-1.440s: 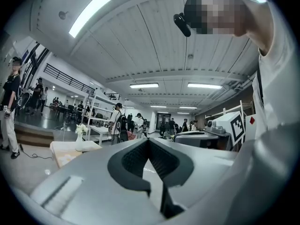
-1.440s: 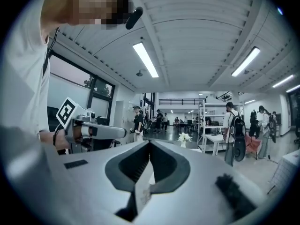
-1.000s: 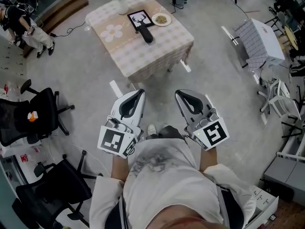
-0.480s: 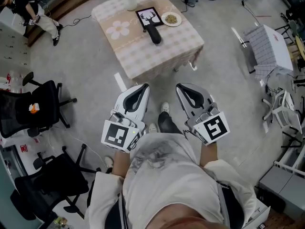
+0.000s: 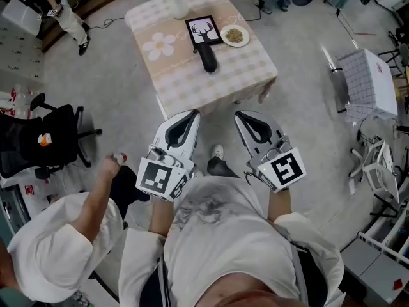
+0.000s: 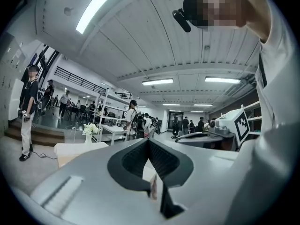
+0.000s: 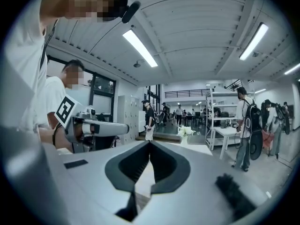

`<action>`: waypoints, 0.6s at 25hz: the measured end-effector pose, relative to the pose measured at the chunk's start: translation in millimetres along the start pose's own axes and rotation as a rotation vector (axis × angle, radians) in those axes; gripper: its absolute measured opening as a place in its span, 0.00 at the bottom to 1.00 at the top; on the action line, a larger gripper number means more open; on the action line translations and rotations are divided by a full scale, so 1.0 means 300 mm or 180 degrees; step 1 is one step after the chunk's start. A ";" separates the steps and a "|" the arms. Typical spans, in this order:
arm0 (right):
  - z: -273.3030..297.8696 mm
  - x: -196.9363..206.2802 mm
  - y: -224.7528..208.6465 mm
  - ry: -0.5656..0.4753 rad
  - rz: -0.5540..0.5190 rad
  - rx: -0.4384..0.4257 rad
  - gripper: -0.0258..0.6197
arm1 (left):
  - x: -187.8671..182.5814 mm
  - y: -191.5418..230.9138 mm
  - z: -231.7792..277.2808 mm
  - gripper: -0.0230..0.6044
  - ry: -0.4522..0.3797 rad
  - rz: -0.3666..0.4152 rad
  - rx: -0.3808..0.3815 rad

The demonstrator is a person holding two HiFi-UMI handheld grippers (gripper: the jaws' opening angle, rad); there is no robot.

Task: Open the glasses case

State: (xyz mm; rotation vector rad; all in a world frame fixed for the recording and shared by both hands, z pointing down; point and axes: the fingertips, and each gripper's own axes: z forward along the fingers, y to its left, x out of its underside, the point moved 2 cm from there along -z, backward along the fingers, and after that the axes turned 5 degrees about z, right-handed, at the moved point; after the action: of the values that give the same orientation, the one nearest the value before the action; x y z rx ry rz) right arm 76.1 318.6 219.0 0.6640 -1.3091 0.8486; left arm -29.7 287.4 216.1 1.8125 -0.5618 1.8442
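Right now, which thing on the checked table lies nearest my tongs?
The black glasses case, the dark oblong lying just this side of the deer picture; the plate and the flower vase sit farther back.

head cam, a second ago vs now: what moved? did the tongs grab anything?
The table has drawn nearer in the head view, toward the left tongs and right tongs. A second person in white came in at lower left. Unchanged: both tongs shut and empty, glasses case untouched on the table.
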 end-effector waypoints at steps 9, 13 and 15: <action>0.036 -0.009 -0.211 -0.0036 -0.0011 -0.0154 0.07 | -0.022 0.020 0.185 0.04 -0.0003 0.0049 -0.0152; 0.050 -0.008 -0.275 -0.0017 0.0017 -0.0174 0.07 | -0.008 0.021 0.246 0.04 0.0047 0.0027 -0.0153; 0.063 -0.012 -0.291 -0.0010 0.0019 -0.0212 0.07 | -0.007 0.029 0.269 0.04 0.0069 0.0015 -0.0169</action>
State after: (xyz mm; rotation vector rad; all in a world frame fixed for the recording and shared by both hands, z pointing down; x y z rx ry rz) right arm 138.6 254.9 222.5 0.6094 -1.3373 0.8056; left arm 29.3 231.7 217.1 1.7562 -0.6018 1.8323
